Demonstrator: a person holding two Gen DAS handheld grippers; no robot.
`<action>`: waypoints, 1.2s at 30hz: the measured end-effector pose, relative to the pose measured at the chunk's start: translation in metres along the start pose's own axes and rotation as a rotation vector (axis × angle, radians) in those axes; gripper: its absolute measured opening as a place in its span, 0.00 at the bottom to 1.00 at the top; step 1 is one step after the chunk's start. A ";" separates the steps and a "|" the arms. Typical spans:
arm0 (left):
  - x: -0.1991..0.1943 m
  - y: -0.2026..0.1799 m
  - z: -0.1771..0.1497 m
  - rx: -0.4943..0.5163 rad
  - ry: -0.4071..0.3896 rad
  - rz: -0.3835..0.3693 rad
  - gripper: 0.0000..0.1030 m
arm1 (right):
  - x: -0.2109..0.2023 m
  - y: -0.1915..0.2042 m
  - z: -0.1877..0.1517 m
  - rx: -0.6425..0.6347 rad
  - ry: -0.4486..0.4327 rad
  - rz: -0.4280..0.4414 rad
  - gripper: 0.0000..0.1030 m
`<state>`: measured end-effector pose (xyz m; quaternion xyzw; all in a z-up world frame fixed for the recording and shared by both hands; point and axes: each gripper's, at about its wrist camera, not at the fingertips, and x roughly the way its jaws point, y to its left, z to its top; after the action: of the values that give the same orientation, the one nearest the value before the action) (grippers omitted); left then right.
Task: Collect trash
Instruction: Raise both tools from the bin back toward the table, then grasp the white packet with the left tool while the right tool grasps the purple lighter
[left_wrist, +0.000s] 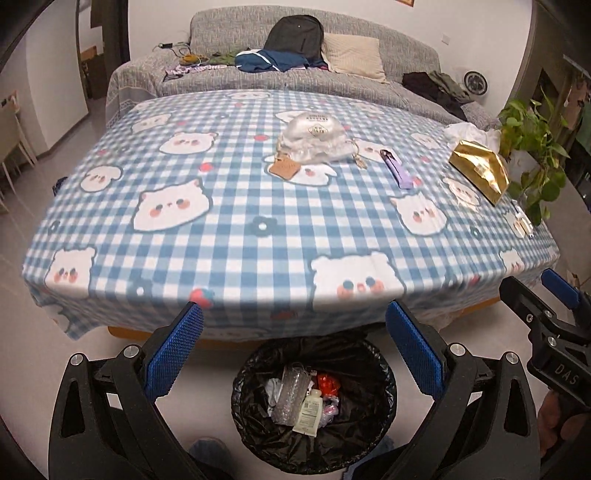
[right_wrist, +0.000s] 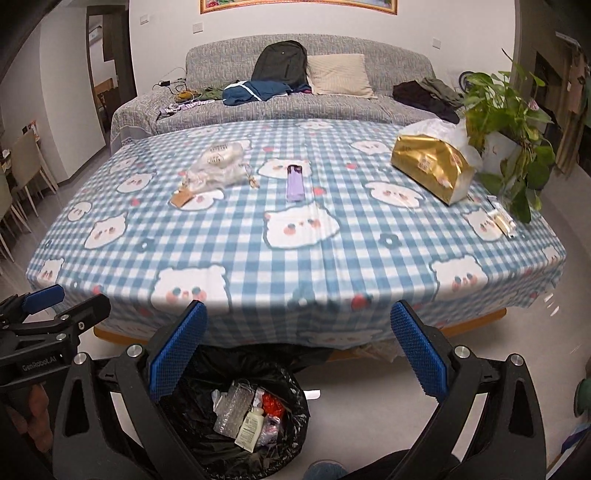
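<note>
Both my left tool (left_wrist: 293, 345) and right tool (right_wrist: 299, 347) gape wide, holding nothing, above the near trash bin (left_wrist: 384, 373); a crumpled plastic wrapper (right_wrist: 221, 166) lies far-left on the counter (right_wrist: 258, 240).

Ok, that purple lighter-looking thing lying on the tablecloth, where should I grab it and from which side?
Grip the purple item across its narrow width, near mid-length, coming down from above. It lies flat on the tablecloth with its long axis pointing away from you, so fingers closing left to right would span its slim sides. The right gripper, open, looks better lined up.
</note>
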<state>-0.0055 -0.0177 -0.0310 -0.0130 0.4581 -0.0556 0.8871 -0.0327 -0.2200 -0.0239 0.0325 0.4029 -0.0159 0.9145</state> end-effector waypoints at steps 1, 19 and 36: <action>0.002 0.001 0.005 -0.002 0.002 0.003 0.94 | 0.001 0.001 0.005 -0.001 -0.001 0.002 0.93; 0.078 -0.006 0.116 0.006 0.037 0.002 0.94 | 0.083 0.007 0.099 -0.002 0.027 0.011 0.93; 0.193 -0.035 0.217 0.036 0.088 0.026 0.94 | 0.197 -0.002 0.150 -0.027 0.120 0.001 0.89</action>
<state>0.2784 -0.0801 -0.0591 0.0113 0.4956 -0.0527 0.8669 0.2101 -0.2334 -0.0686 0.0215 0.4574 -0.0081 0.8890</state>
